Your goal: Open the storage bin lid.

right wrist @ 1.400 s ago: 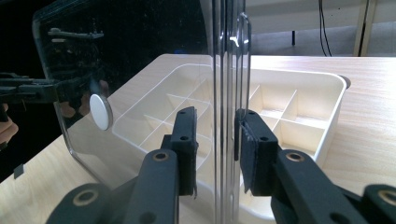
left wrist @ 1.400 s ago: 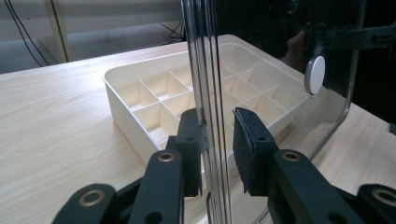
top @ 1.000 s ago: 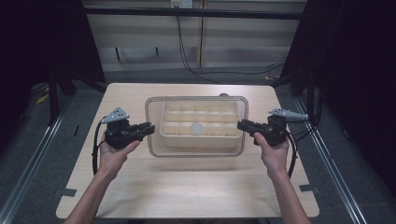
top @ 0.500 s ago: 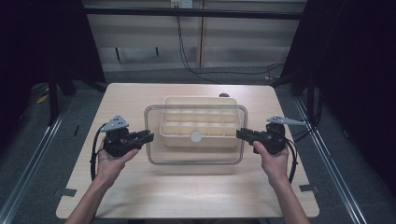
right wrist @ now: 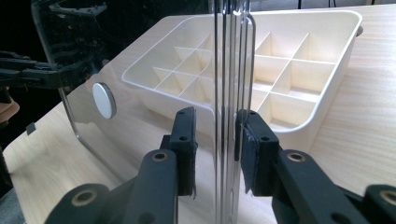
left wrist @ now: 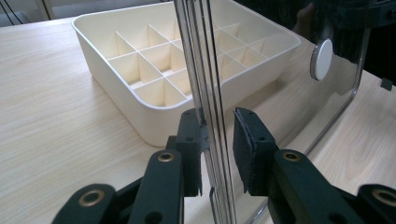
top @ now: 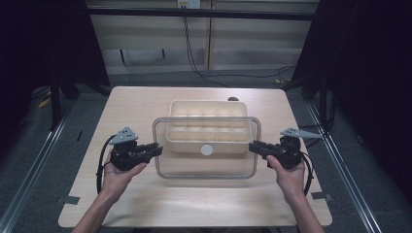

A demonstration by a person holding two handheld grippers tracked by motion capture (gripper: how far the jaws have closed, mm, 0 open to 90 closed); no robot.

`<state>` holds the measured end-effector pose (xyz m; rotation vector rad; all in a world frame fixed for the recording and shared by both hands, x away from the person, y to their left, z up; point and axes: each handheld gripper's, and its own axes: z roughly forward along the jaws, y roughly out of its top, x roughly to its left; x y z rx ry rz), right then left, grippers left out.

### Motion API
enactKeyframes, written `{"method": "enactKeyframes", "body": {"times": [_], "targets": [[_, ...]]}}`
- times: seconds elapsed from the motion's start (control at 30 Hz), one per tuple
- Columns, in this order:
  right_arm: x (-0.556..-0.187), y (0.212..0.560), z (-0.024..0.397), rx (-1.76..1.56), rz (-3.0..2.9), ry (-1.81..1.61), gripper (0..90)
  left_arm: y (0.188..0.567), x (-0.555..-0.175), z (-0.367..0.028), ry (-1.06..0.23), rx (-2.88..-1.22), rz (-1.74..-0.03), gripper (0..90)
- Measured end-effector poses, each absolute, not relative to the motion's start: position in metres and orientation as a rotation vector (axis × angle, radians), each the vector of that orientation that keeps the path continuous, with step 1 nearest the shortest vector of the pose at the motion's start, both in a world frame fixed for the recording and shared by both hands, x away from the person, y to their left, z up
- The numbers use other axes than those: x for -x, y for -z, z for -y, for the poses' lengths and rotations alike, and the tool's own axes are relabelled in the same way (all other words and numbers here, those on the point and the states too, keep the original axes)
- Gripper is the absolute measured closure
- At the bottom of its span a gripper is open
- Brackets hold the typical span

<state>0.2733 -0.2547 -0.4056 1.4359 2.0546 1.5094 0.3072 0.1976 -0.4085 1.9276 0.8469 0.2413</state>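
Clear lid (top: 206, 167) w/ a white round knob (top: 207, 149) is held up off the table (top: 145, 104), a tool at each short end; left tool (top: 154, 149) has its jaws either side of the lid's left edge, one jaw touching, the other a bit off it, so not fully clamped; right tool (top: 253, 146) likewise straddles the right edge w/ small gaps showing in the right gripper view. Cream divided tray (top: 180, 109) sits on the table beyond and partly under the lid; its compartments look bare. Lid tilts toward the person, near edge lower; both hands grip the tool bodies.
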Motion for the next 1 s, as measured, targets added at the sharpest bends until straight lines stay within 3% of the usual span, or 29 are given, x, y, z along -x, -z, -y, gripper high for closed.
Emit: {"method": "enactKeyframes", "body": {"times": [1.0], "targets": [[-0.242,0.414,0.250,-1.433,-2.082,-1.530,70.3,0.415,-0.271,-0.207,-0.207,-1.951,-0.837,73.5]]}}
